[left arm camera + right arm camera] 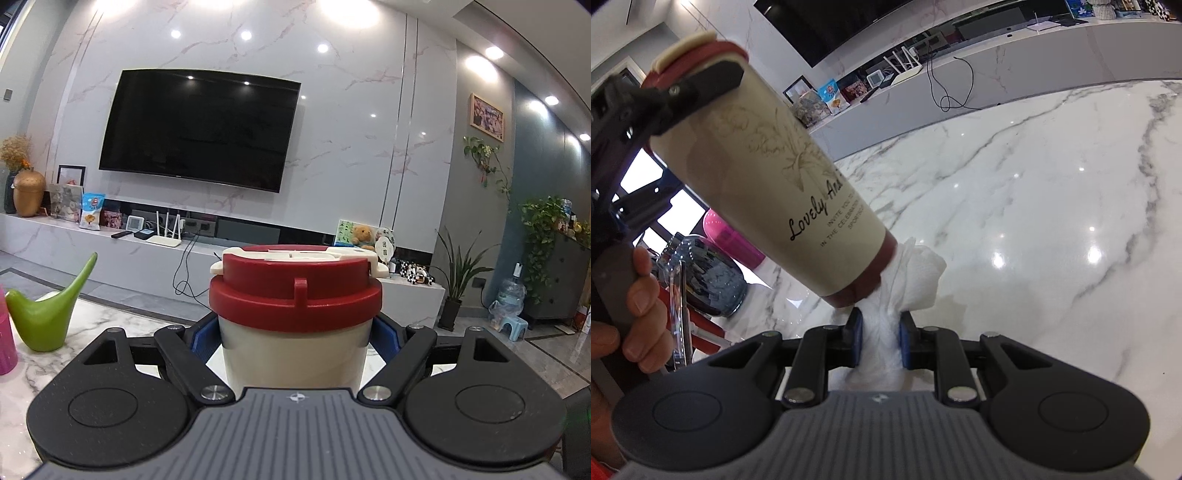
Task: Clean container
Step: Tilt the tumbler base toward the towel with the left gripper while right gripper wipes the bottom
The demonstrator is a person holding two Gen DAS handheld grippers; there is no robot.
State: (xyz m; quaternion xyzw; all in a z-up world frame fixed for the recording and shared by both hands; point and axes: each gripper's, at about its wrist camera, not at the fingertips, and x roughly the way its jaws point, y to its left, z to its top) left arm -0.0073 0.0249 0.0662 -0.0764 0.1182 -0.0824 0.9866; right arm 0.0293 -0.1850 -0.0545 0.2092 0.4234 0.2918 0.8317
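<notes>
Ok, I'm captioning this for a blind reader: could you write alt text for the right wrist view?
The right gripper pinches a crumpled white paper towel against the dark red base of a tilted cream tumbler, above a white marble tabletop. The left gripper clamps the tumbler just below its red lid, its handle held by a hand.

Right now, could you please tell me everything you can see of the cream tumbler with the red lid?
The cream tumbler is a tall, smooth cup with a red screw lid, a cream flip cap and a dark red base band. A line-drawn flower and the script "Lovely And" mark its side. The left gripper clamps it just under the lid, holding it tilted above the marble table. Its base presses into a white cloth pinched in the right gripper.
</notes>
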